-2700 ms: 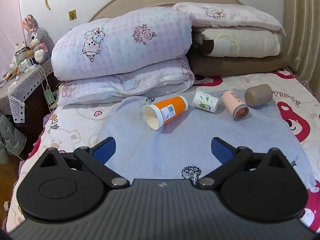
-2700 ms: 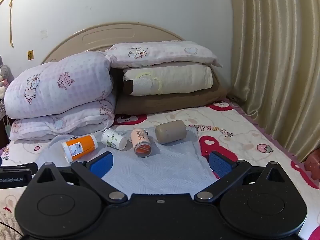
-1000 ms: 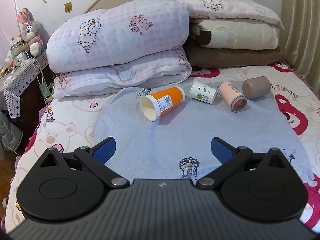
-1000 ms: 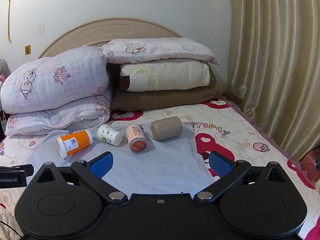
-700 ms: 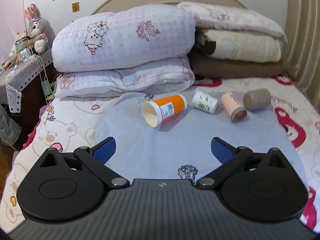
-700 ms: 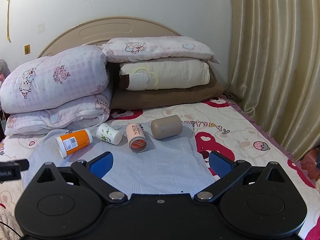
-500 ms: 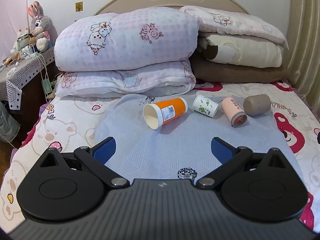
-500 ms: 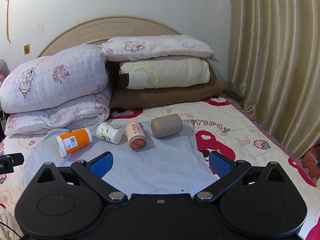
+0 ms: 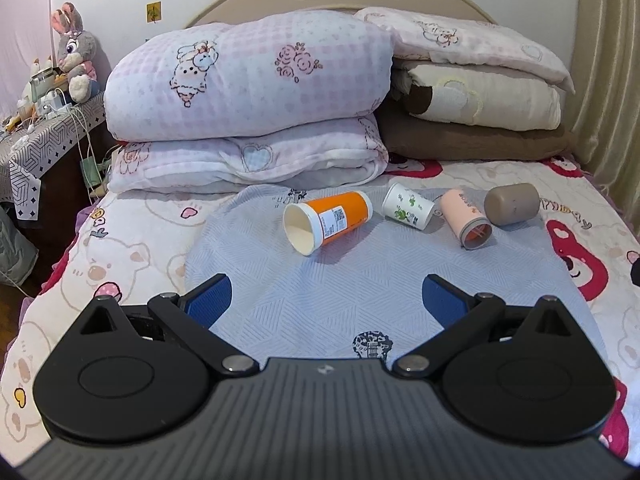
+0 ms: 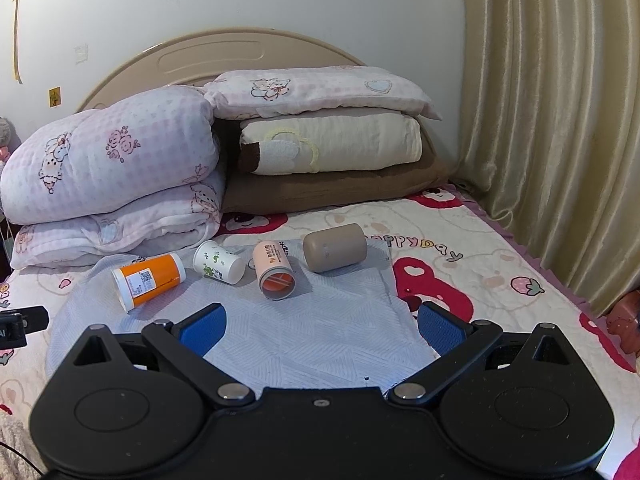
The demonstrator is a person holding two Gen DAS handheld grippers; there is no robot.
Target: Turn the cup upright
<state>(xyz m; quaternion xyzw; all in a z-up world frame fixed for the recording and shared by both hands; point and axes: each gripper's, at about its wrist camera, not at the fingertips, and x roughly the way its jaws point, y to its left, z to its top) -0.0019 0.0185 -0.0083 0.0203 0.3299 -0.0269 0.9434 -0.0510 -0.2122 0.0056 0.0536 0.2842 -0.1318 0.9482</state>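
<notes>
Moved: left gripper (image 9: 326,294) has drifted slightly; cups unmoved.
Fingers: both spread wide, empty.
Left view only: orange cup (image 9: 326,222) mouth, plush rabbit (image 9: 74,52).
Right view only: curtain (image 10: 560,120).

Orange cup (image 9: 335,218) (white-rimmed), taupe cup (image 9: 512,204)

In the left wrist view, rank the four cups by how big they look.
1. orange cup, clearly largest, though also nearest.
2. tan cup and pink cup: too alike to rank.
3. white cup, smallest.
</notes>
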